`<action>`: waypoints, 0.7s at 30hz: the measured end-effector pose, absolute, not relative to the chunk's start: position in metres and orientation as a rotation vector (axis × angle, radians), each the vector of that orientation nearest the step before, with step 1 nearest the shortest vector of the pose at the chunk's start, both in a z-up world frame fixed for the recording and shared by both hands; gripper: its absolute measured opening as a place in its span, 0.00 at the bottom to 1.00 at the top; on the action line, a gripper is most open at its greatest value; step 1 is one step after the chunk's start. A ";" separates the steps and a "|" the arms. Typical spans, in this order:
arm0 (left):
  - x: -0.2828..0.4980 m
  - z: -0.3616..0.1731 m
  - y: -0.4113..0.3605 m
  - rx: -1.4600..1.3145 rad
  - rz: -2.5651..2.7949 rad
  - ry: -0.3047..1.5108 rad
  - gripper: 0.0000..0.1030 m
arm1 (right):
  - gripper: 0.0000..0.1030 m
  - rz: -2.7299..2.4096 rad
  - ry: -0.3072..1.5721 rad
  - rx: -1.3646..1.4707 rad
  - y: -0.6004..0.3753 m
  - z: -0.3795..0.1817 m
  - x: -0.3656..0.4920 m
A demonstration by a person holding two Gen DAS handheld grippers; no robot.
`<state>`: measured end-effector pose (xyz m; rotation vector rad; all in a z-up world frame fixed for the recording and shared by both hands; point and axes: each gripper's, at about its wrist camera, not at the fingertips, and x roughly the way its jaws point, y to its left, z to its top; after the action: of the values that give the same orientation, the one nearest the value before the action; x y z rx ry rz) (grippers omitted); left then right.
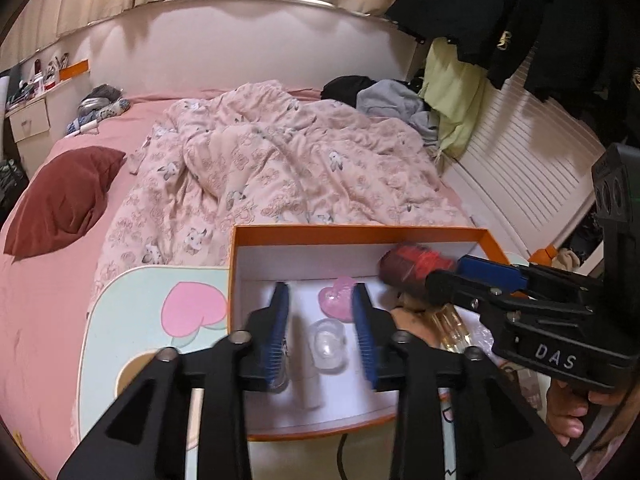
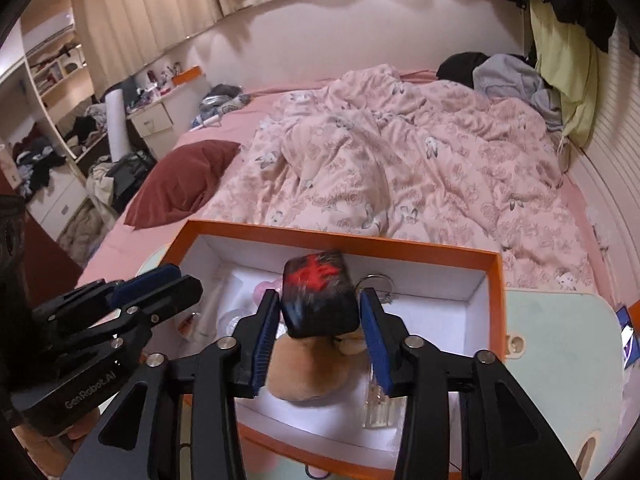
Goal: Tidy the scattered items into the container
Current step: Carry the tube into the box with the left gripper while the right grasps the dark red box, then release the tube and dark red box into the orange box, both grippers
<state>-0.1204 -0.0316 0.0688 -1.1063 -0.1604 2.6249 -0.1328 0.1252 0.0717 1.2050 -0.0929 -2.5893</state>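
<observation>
The box [image 2: 494,280] looked like stiff card, matt orange outside and plain white within. The black cube [image 2: 318,296] had a dull surface with a red mark, blurred. Beneath it lay a plush toy [image 2: 308,376] of soft tan fabric. A clear case [image 1: 328,338] seemed glossy plastic, and the pink heart [image 1: 336,300] translucent and shiny. Both grippers' arms were matt black plastic with bright metal bolts; their fingers [image 1: 280,320] carried ribbed blue pads. The tabletop [image 1: 132,320] was smooth and printed. The quilt [image 2: 400,168] was soft, crumpled cloth.
</observation>
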 end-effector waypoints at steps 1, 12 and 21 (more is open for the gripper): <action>-0.118 0.070 -0.031 -1.097 2.626 -0.155 0.42 | 0.50 -2.599 -0.086 1.187 0.126 0.074 -0.128; -0.048 0.088 -0.012 -1.020 2.614 -0.028 0.54 | 0.70 -2.731 -0.152 1.034 0.169 0.084 -0.024; 0.028 0.051 0.003 -1.033 2.605 -0.010 0.54 | 0.77 -2.808 -0.121 1.203 0.210 0.040 0.034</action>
<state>0.0285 0.0029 0.0512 -1.0332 -0.0099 2.6048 0.0336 0.2099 0.0396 1.2028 -0.1215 -2.8082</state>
